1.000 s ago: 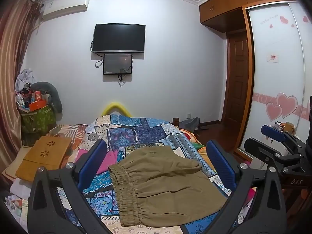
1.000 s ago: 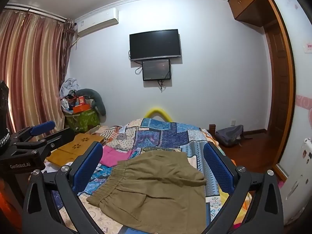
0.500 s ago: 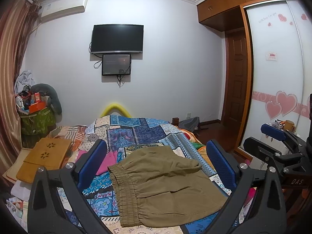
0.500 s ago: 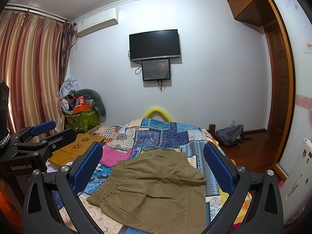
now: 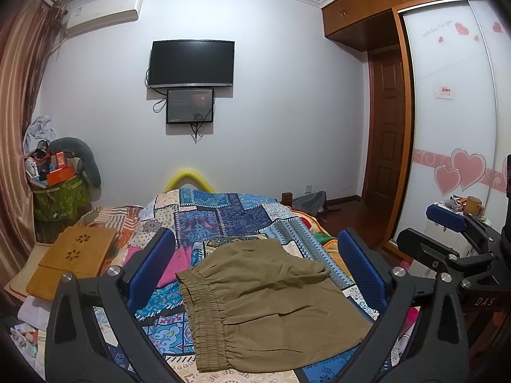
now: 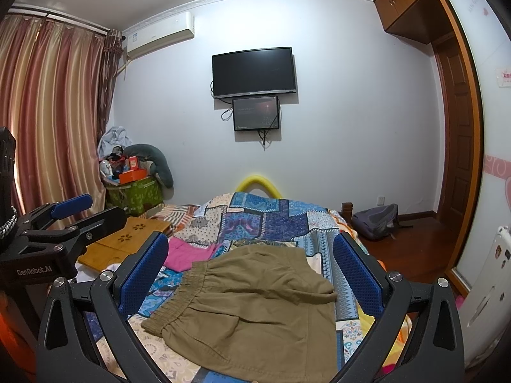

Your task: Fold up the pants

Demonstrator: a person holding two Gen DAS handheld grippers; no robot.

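Both claws — left [image 5: 255, 268] and right [image 6: 250, 266] — I've got spread wide, empty, above the brown pants [image 5: 271, 300] at frame bottom-center on the bed [image 5: 223, 214].

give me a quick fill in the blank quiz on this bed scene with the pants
1. The pants lying on the patchwork bedspread are ____ in colour.
2. Both the left gripper and the right gripper are ____, holding nothing.
3. A ____ garment lies beside the waistband.

Missing words: olive; open; pink
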